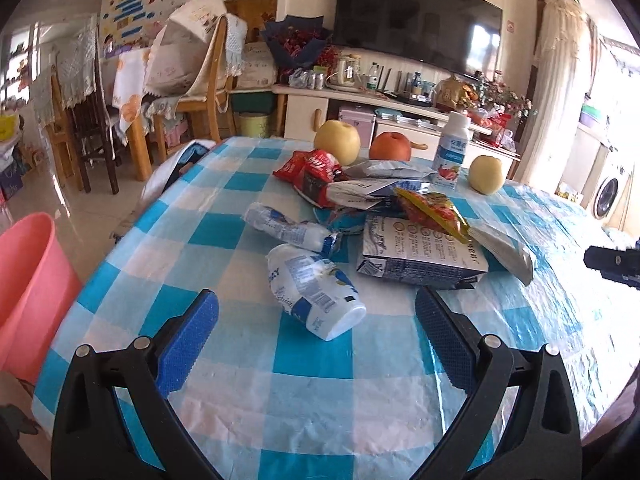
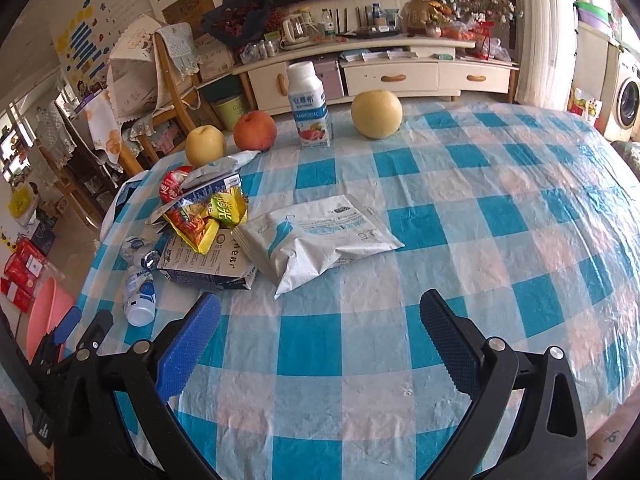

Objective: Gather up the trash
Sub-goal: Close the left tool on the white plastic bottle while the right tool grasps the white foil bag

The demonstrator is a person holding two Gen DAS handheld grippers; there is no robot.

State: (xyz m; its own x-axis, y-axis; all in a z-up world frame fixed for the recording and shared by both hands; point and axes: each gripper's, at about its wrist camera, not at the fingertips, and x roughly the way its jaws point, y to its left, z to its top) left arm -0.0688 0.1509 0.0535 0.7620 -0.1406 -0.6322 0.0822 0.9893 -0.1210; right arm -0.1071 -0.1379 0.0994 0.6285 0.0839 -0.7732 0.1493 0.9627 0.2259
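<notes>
Left gripper (image 1: 316,312) agape — crushed bottle (image 1: 314,290) just ahead, untouched

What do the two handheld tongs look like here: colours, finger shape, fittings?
Both match. The left tongs and right tongs have black, angular plastic arms with cut-out windows and silver round pins at the joints. Each finger ends in a flat blue pad with a fine knurled texture. No cables, sleeves or markings show.

You get bright daylight, entering from window side at right edge of both views, blown out there. Sheen and glare streaks on plastic tablecloth (image 1: 320,360), strongest toward right. Shadows soft, short. Heavy fisheye bending, dark vignette in corners. Centre sharp; far room slightly soft. TV screen (image 1: 416,12) reflects window.
</notes>
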